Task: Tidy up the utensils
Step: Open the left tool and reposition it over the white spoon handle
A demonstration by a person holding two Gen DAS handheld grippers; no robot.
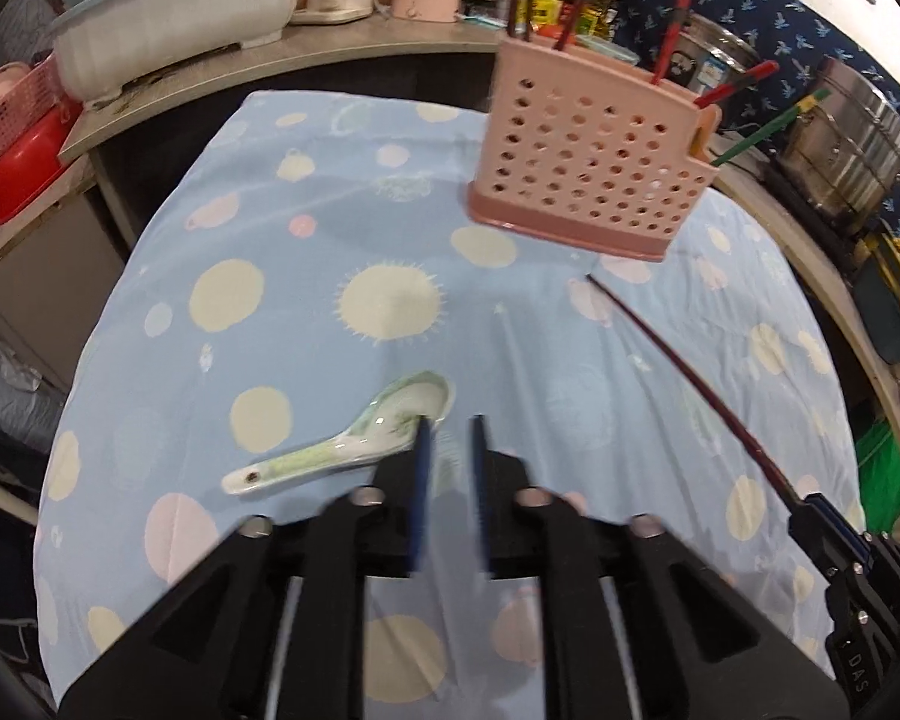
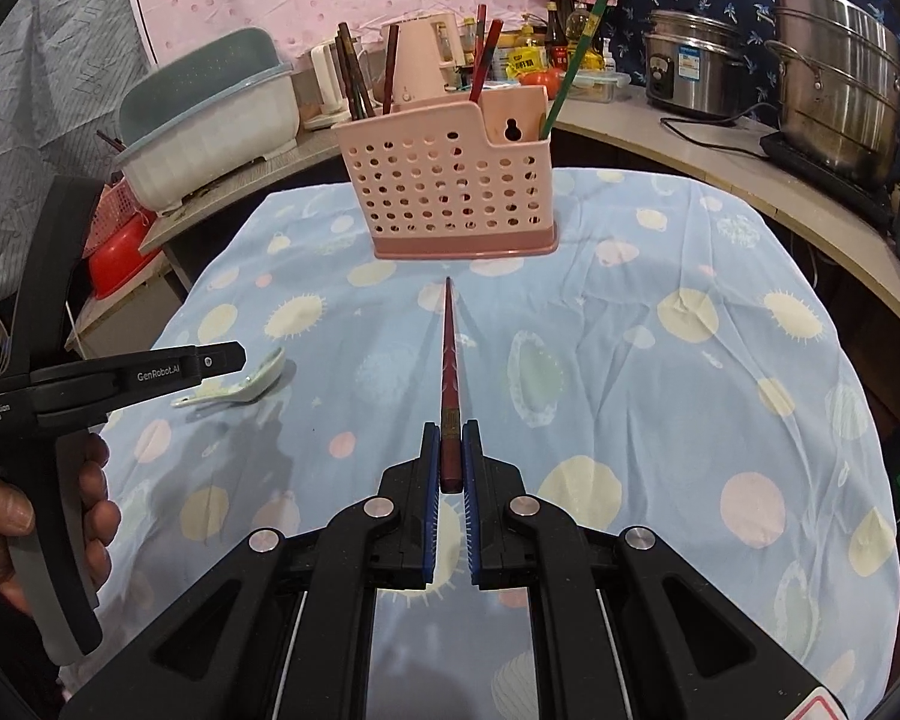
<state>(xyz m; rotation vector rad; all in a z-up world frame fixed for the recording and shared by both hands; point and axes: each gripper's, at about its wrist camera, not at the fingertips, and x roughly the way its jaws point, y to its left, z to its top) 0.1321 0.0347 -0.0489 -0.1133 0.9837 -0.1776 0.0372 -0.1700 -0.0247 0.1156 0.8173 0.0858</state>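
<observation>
Dark red chopstick (image 2: 450, 378), patterned shaft tapering to a thin tip, is clamped by its thick end in my right gripper (image 2: 450, 450), centre frame, pointing at the pink holed holder (image 2: 450, 192) up top. My left gripper (image 1: 450, 438) is narrowly parted, holding nothing, beside the pale green ceramic spoon (image 1: 342, 441) lying on the blue cloth (image 1: 330, 192).

Black plastic left gripper (image 2: 225, 360) with blue finger pads (image 1: 419, 480), silver screws, white "GenRobot.AI" lettering, grey handle; bare-skinned left hand (image 2: 42, 525); matching black right gripper (image 2: 450, 441)
</observation>
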